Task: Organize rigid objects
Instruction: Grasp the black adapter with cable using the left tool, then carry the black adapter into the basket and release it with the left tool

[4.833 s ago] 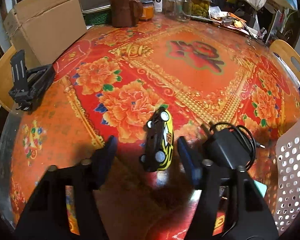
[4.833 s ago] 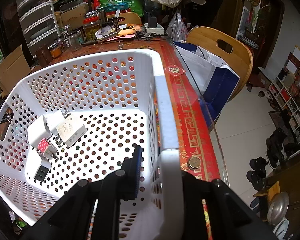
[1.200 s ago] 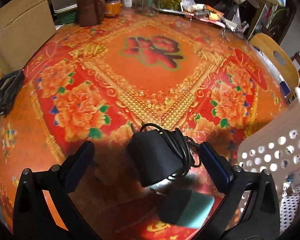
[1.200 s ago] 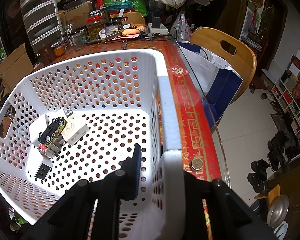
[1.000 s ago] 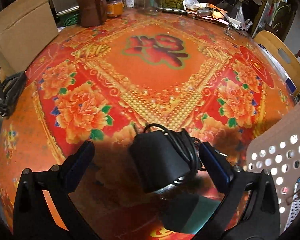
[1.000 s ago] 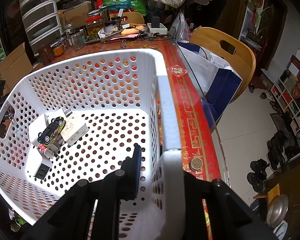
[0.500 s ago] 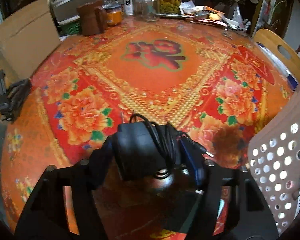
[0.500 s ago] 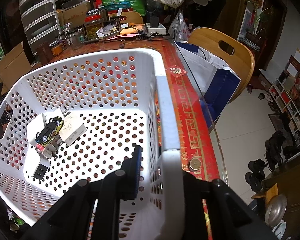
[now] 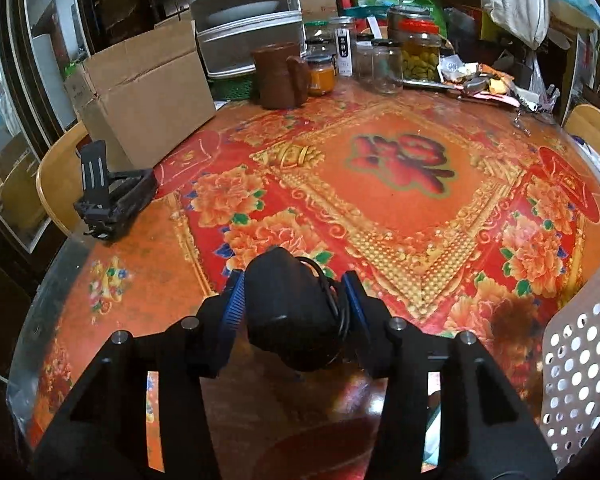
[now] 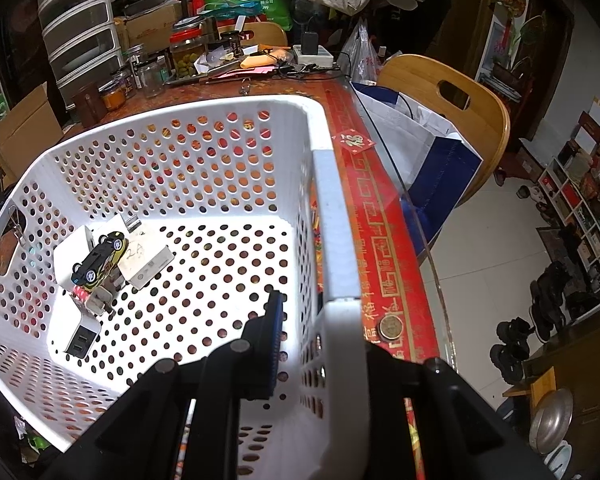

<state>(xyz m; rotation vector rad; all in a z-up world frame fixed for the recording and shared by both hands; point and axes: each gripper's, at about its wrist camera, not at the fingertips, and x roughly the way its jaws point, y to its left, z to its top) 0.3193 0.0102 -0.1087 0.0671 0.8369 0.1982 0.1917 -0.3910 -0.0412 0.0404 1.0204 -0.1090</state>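
Gripped in the just-closed left claw [image 9: 294, 300] above the floral red tabletop [image 9: 400, 200]: black power adapter with coiled cord [image 9: 290, 312], left of white perforated plastic basket [image 10: 332, 208], rim pinched by right claw [image 10: 320, 336].

A: Left tool [image 9: 294, 304]: matte black, two angular arms, hollow triangular cut-outs near the base.

B: Round silver screws [image 9: 190, 323] along each arm, a pair per side. Blue ribbed pads [image 9: 233, 307] lining the inner faces of the tips.

A: Right tool [image 10: 320, 336]: same black frame, same silver screw heads. One blue ribbed pad [image 10: 275, 332] visible; the other hidden.

B: No sleeve, hand or cable visible.
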